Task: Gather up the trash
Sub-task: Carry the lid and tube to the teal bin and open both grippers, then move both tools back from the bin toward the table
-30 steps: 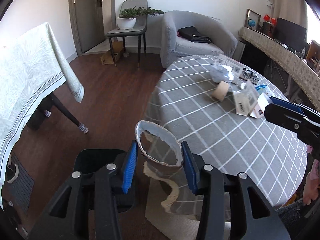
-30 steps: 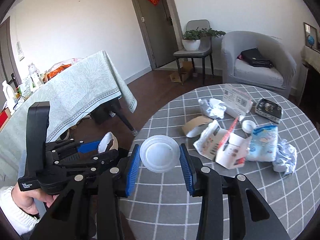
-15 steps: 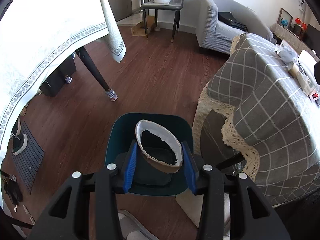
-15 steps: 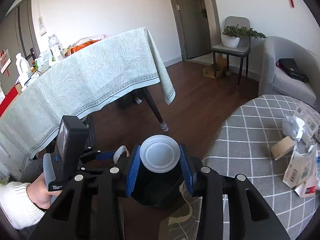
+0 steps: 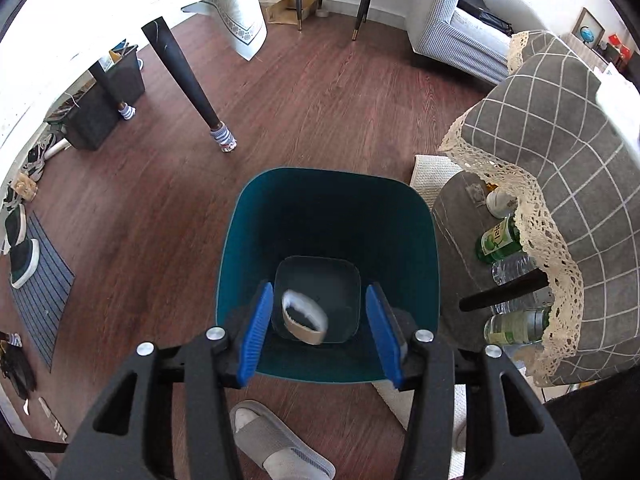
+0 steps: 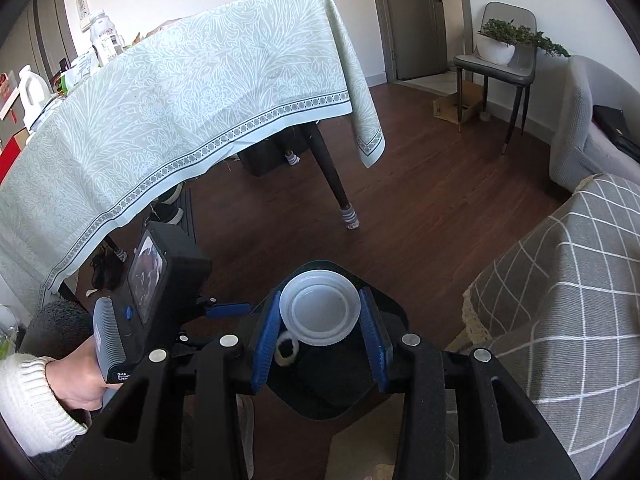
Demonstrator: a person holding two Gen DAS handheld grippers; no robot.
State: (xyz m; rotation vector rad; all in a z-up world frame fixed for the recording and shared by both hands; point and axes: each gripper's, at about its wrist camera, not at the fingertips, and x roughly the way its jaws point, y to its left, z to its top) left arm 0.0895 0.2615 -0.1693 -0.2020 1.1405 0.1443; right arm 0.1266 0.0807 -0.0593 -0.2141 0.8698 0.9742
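A dark teal trash bin (image 5: 240, 264) stands on the wood floor below my left gripper (image 5: 320, 330). The left gripper is open; a squashed paper cup (image 5: 304, 318) is falling, blurred, inside the bin. My right gripper (image 6: 320, 334) is shut on a white plastic lid (image 6: 318, 308) and holds it above the bin (image 6: 384, 304). The paper cup (image 6: 286, 348) shows below the lid, inside the bin. The left gripper's body (image 6: 160, 280) and the hand holding it are at the left of the right wrist view.
A round table with grey checked cloth (image 5: 560, 128) is at the right; bottles (image 5: 500, 240) stand under it. A table with a pale green cloth (image 6: 180, 112) and dark legs (image 5: 188, 88) is at the left. A grey slipper (image 5: 276, 444) lies near the bin.
My left gripper has opened over the bin and let go of the paper cup, which drops inside. My right gripper has carried the lid from the table to above the bin.
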